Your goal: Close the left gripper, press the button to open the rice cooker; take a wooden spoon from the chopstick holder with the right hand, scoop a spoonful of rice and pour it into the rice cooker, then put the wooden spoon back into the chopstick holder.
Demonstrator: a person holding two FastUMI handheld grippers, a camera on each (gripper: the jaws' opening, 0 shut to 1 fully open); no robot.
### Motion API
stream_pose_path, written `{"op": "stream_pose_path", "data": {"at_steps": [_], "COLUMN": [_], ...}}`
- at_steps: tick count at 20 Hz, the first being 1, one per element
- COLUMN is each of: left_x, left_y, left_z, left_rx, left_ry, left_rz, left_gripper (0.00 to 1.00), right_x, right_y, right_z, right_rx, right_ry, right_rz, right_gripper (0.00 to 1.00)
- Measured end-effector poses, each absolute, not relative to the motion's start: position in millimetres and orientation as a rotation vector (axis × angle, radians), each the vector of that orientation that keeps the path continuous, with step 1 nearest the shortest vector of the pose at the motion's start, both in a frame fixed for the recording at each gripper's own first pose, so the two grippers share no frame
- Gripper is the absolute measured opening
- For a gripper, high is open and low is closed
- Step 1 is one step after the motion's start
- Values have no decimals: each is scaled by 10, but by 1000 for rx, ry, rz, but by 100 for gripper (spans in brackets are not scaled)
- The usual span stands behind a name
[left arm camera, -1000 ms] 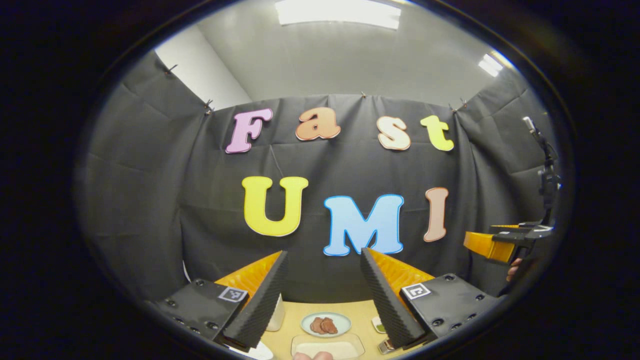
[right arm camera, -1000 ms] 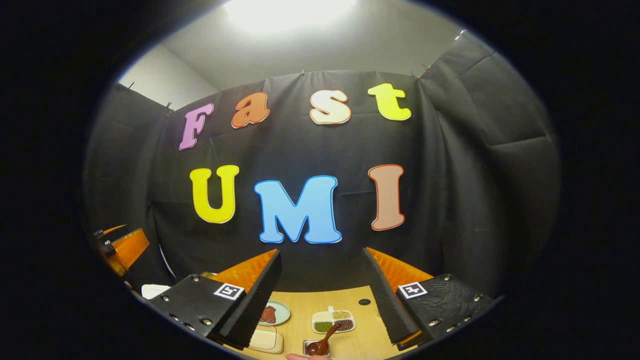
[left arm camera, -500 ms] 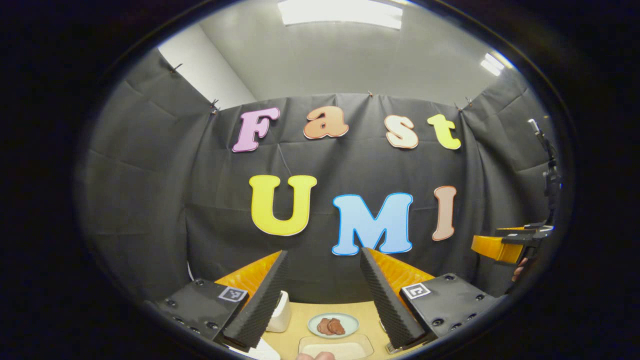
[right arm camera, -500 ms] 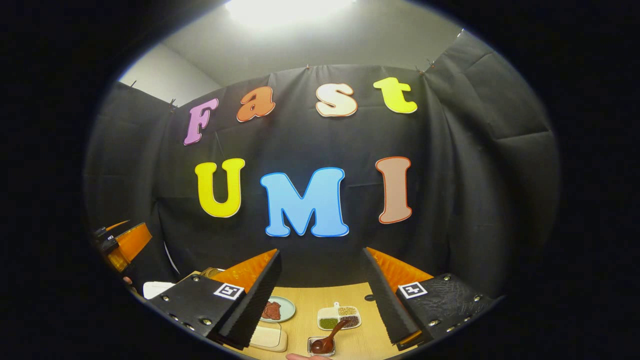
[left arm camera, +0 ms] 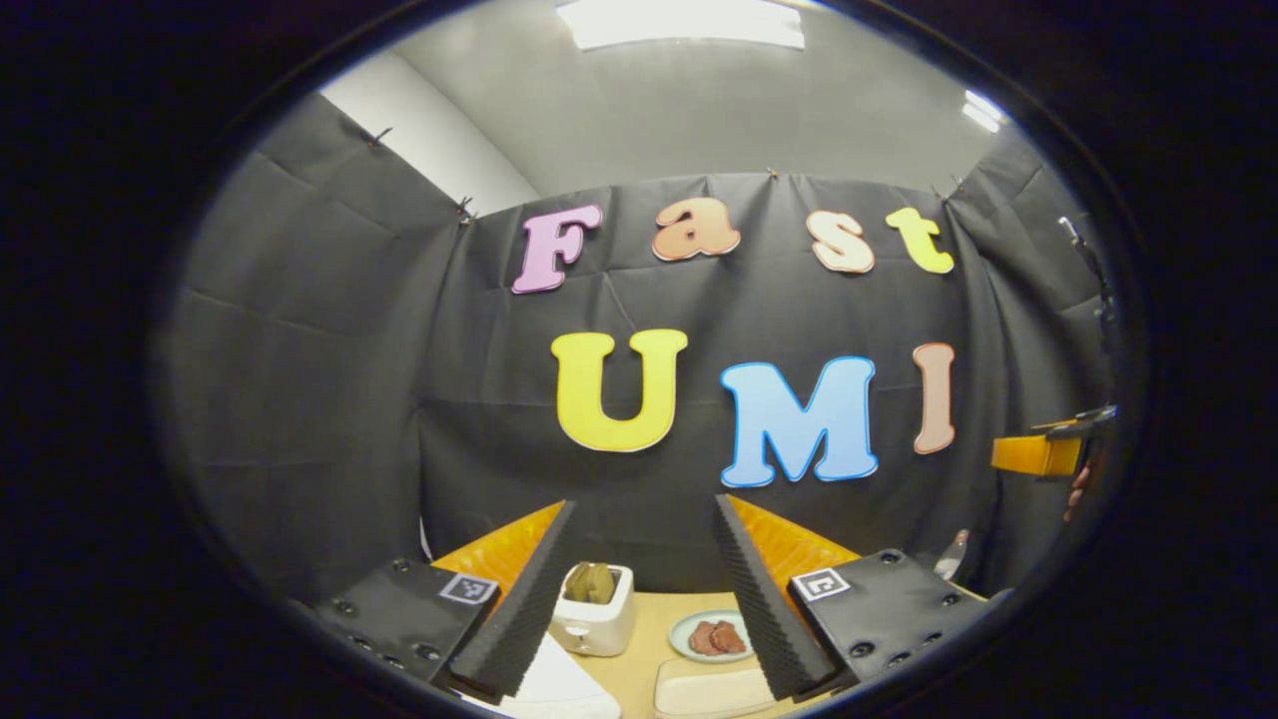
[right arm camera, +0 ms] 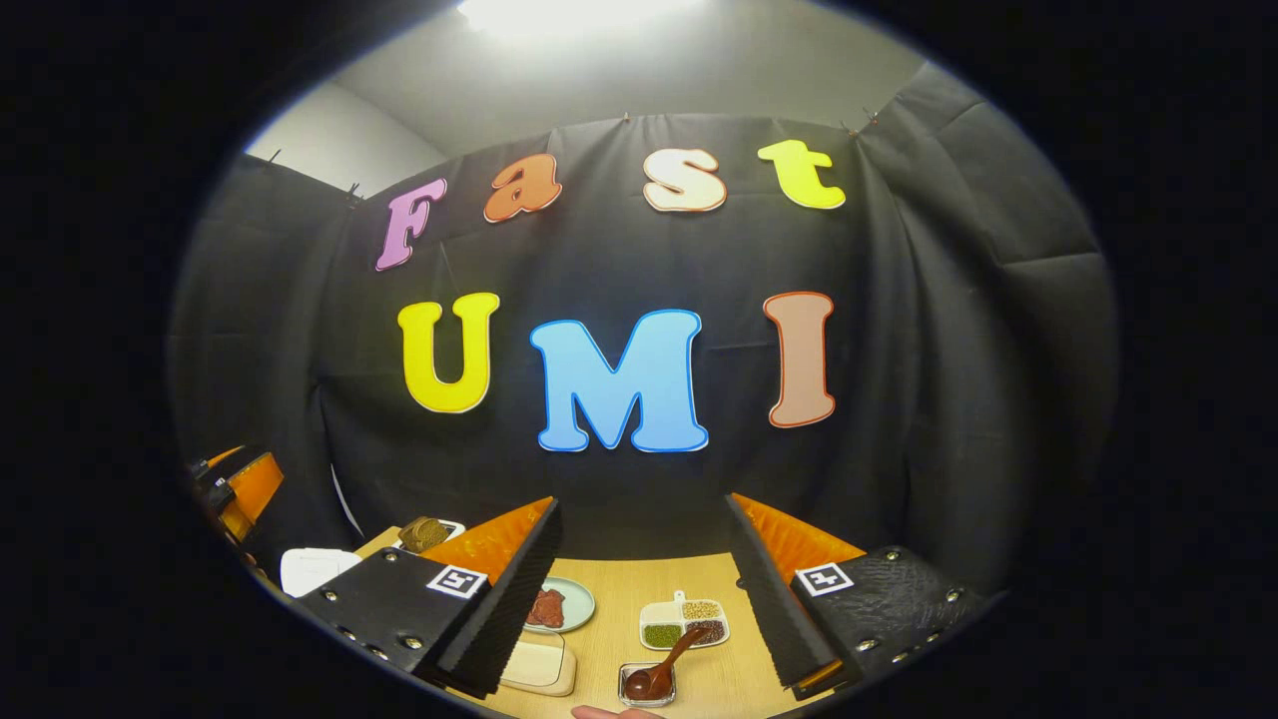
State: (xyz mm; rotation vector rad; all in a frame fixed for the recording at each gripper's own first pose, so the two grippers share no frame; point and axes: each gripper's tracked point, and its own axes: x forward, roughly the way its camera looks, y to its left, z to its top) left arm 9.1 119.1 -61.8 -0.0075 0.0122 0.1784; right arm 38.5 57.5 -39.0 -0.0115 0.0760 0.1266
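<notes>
The left gripper (left arm camera: 639, 599) hangs with jaws apart, empty, above a wooden table (left arm camera: 639, 654); the white rice cooker (left arm camera: 559, 689) sits at its lower edge. The right gripper (right arm camera: 644, 599) is likewise spread, the wooden spoon (right arm camera: 659, 671) standing in its holder (right arm camera: 647, 689) below. Square coded tags mark both.

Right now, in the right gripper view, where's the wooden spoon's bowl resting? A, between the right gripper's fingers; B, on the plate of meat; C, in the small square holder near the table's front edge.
C: the wooden spoon sits bowl-down in the small square holder, handle leaning up toward the sectioned grain dish.
</notes>
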Motion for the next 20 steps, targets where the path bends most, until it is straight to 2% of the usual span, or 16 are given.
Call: {"op": "stream_pose_path", "data": {"at_steps": [1, 5, 6, 7, 8, 10, 12, 20], "left_x": [58, -90, -137, -145, -178, -317, -382, -665], "left_y": [1278, 1711, 1783, 1803, 1891, 2148, 2256, 2354], "left_z": [-706, -1184, -1311, -1545, -1659, -1963, -2285, -2991], "left_rx": [-13, -54, -80, -117, -142, -164, -201, -185], "left_ry": [25, 117, 142, 170, 212, 306, 383, 562], "left_rz": [198, 274, 280, 263, 263, 309, 330, 351], "left_gripper": [75, 19, 10, 8, 12, 11, 7, 7], "right_x": [387, 382, 389, 391, 385, 385, 366, 351], "right_y": [572, 526, 530, 554, 571, 533, 534, 426], "right_z": [-375, -349, -362, -390, -419, -423, -462, -496], "right_rx": [-9, -11, -9, -10, -14, -11, -1, 5], "right_ry": [74, 60, 64, 76, 83, 82, 88, 98], "right_rz": [124, 112, 113, 122, 130, 124, 126, 114], "right_gripper": [97, 97, 97, 97, 97, 97, 97, 97]}}
